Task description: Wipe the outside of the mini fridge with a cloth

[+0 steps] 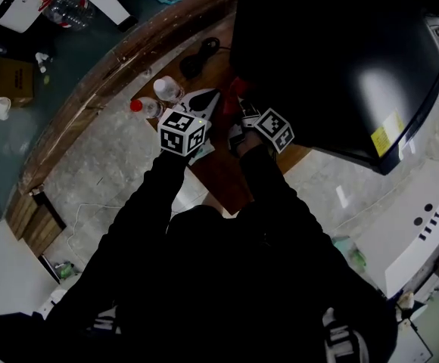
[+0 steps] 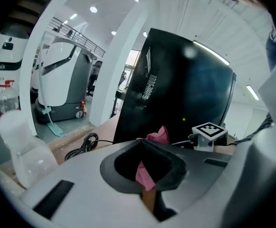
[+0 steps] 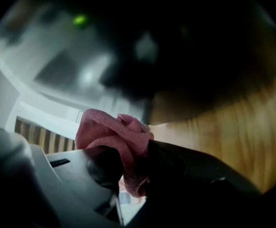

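Observation:
The black mini fridge point(image 1: 340, 59) stands on the wooden table point(image 1: 227, 180) and fills the upper right of the head view. My right gripper point(image 1: 238, 100) is at its lower left corner, shut on a bunched pink-red cloth point(image 3: 116, 137), which sits close under the fridge's dark face point(image 3: 190, 56). My left gripper point(image 1: 208, 100) lies just left of it, jaws closed around a hollow. A strip of the cloth point(image 2: 145, 175) shows through that hollow. More cloth point(image 2: 158, 134) peeks over its tip, against the fridge point(image 2: 185, 89).
Two small plastic bottles point(image 1: 168, 89) point(image 1: 142, 107) stand left of the grippers, one of them close in the left gripper view point(image 2: 19, 141). A black cable point(image 1: 200, 55) coils beside the fridge. The table's curved edge point(image 1: 106, 74) runs to the left. A white machine point(image 1: 424, 225) stands at the right.

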Available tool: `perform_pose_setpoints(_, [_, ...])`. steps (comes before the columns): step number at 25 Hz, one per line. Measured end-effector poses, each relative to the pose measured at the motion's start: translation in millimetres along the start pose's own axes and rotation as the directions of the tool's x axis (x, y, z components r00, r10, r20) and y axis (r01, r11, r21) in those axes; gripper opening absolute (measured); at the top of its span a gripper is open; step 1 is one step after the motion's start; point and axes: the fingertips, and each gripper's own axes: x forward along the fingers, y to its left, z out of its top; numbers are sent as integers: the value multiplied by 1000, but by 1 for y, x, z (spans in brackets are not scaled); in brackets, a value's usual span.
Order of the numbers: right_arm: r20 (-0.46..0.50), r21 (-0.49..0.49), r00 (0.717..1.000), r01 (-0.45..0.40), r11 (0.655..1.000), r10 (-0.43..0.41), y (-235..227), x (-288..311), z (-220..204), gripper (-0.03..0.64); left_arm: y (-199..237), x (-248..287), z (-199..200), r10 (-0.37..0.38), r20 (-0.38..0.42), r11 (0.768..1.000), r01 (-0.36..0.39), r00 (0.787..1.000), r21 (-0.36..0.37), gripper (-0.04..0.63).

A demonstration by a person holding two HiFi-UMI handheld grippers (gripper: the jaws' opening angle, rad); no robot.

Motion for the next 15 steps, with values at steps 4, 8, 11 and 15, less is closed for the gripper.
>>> perform_pose_setpoints(4, [-2, -74, 997, -71, 995, 71, 50, -49, -10, 91, -26, -40, 27, -17, 51, 996, 12, 999, 91, 5])
perform_pose_setpoints(8, [29, -103, 989, -140, 985, 144, 102, -100, 1, 91, -67, -68, 68, -80, 126, 987, 61, 989, 147, 5])
perform_pose_setpoints(11, [87, -135, 971, -212, 968, 225, 134, -144, 15, 91, -109, -84, 95, -136, 203, 976, 96, 970, 195, 5])
perform_pose_setpoints(15, [157, -171, 948, -251, 953, 278, 180, -194, 38, 91, -163, -99, 148, -236, 299, 953, 159, 925, 259, 5])
